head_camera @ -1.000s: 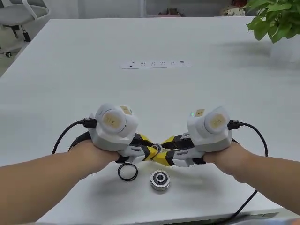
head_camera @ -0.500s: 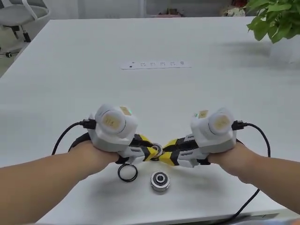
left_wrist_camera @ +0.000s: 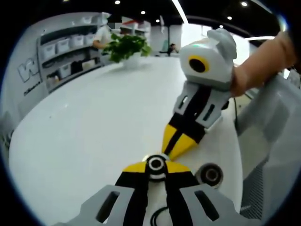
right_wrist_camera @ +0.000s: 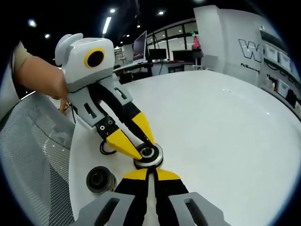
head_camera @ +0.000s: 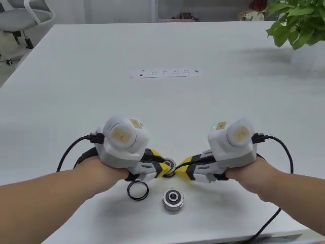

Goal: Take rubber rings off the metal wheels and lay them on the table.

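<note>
My left gripper (head_camera: 158, 169) is shut on a small metal wheel (head_camera: 168, 164) with a dark rubber rim, held just above the table. The same wheel (left_wrist_camera: 156, 164) sits between my yellow fingertips in the left gripper view. My right gripper (head_camera: 180, 171) faces it from the right, jaws shut, its tips (right_wrist_camera: 150, 173) against the wheel's rim (right_wrist_camera: 148, 154). Whether they pinch the rubber I cannot tell. A loose black rubber ring (head_camera: 137, 190) lies flat on the table under the left gripper. A second metal wheel (head_camera: 173, 198) stands on the table in front of both grippers.
The white table (head_camera: 167, 112) stretches far ahead, with a flush socket strip (head_camera: 166, 73) in its middle. A green plant (head_camera: 297, 23) stands at the far right corner. The table's front edge runs close below the second wheel. Black cables trail from both grippers.
The right gripper has drawn a little to the right, so the two grippers overlap less. The left gripper still holds the wheel. Ring and second wheel have not moved.
</note>
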A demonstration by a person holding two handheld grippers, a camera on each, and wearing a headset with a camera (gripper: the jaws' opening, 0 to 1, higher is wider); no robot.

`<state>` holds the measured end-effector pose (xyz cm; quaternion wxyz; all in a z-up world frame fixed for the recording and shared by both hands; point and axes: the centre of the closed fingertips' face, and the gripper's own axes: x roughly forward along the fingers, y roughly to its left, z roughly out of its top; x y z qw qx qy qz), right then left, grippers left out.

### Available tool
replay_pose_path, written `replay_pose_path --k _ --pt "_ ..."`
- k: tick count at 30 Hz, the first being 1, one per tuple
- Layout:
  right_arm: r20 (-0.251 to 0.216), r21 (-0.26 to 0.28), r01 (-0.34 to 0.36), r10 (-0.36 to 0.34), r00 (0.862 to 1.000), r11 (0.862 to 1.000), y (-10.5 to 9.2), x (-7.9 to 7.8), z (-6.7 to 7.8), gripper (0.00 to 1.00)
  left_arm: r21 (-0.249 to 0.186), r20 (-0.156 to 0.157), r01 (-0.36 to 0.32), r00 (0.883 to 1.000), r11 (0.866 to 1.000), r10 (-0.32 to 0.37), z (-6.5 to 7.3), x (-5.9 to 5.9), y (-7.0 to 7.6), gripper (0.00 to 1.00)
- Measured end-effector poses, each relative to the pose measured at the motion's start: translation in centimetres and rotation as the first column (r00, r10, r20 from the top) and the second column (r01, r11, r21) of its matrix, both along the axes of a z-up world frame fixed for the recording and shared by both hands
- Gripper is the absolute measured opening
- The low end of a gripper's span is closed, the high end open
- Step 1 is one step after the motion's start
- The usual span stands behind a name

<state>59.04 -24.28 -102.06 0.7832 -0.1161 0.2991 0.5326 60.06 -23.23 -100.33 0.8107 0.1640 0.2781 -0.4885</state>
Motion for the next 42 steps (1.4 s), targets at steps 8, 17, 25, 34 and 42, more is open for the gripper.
replay_pose_path --k 8,17,25,34,42 --pt "-0.054 0.029 0.045 -0.043 0.998 0.999 -0.4 0.3 0.1 0.00 0.001 0.003 -0.007 1.000 1.000 0.007 0.0 -0.1 -0.1 0.13" --pt "-0.095 0.045 0.082 -0.077 0.992 0.996 -0.9 0.5 0.1 0.00 0.001 0.003 -0.018 1.000 1.000 0.018 0.0 -0.2 -0.4 0.12" --pt "-0.104 0.048 0.103 -0.097 0.990 0.994 -1.1 0.7 0.1 0.00 0.005 0.010 -0.031 0.999 0.999 0.031 0.0 -0.1 -0.6 0.12" --pt "-0.133 0.088 0.139 -0.127 0.983 0.986 -1.2 0.9 0.6 0.00 0.011 0.016 -0.034 0.999 0.999 0.034 0.0 -0.1 -0.6 0.12" --pt "-0.231 0.166 0.227 -0.186 0.955 0.960 -1.2 1.2 1.2 0.00 0.011 0.016 -0.045 0.999 0.999 0.044 0.0 -0.1 -0.6 0.12"
